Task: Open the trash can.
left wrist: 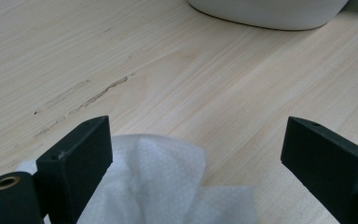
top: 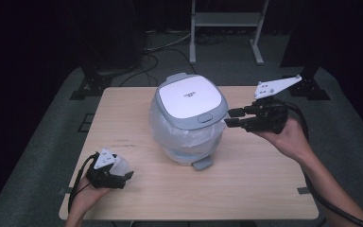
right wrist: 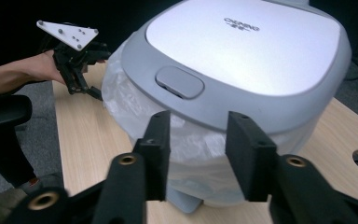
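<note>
Here, the pale wooden tabletop (top: 246, 189) lies under both tongs. Left tongs (top: 118, 176) gape wide over a white tissue (left wrist: 158, 186). Right tongs (top: 231, 117), half-open and holding nothing, face the lidded bin (top: 189, 118); the room behind is dark.

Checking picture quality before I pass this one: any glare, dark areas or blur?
High view: table lit, surroundings nearly black, bin lid bright but readable. Left gripper view: sharp wood grain, tissue evenly lit. Right gripper view: soft sheen on the lid, near jaws slightly blurred.

A white crumpled tissue (left wrist: 158, 186) lies on the table's near left. The grey-lidded bin (top: 188, 101), lid shut, stands upright mid-table, bag-lined.
</note>
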### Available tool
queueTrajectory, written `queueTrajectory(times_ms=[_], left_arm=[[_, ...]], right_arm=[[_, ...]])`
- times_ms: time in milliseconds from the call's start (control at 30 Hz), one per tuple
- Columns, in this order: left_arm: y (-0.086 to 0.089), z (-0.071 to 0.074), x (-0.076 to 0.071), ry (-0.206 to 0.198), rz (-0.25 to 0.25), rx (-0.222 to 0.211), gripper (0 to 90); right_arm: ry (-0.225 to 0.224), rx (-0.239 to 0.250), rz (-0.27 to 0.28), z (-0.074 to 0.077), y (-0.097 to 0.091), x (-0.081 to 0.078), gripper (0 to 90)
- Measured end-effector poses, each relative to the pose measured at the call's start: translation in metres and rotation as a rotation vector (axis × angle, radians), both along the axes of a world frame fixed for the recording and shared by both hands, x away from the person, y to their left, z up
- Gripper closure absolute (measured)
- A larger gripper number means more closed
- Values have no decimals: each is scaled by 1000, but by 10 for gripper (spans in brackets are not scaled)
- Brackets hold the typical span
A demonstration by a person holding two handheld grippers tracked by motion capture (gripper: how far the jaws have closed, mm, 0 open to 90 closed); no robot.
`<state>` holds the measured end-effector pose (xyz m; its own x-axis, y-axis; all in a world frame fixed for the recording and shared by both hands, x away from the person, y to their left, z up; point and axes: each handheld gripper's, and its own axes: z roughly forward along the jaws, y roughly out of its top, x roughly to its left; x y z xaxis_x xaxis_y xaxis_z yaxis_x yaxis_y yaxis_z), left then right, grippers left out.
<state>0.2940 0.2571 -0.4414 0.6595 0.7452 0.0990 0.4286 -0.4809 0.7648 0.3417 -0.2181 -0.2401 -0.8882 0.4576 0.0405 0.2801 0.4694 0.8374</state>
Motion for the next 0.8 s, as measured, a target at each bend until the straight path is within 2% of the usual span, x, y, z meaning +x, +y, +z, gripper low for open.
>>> queueTrajectory(times_ms=[167,433,800], left_arm=[[2,-2,1,7,9,6,79],[7,-1,0,3,28,-8,79],[9,-1,0,3,34,-3,79]], right_arm=[[8,-3,22,4,12,2,692],[0,-21,41,4,29,9,805],[-2,-29,66,2,49,18,851]])
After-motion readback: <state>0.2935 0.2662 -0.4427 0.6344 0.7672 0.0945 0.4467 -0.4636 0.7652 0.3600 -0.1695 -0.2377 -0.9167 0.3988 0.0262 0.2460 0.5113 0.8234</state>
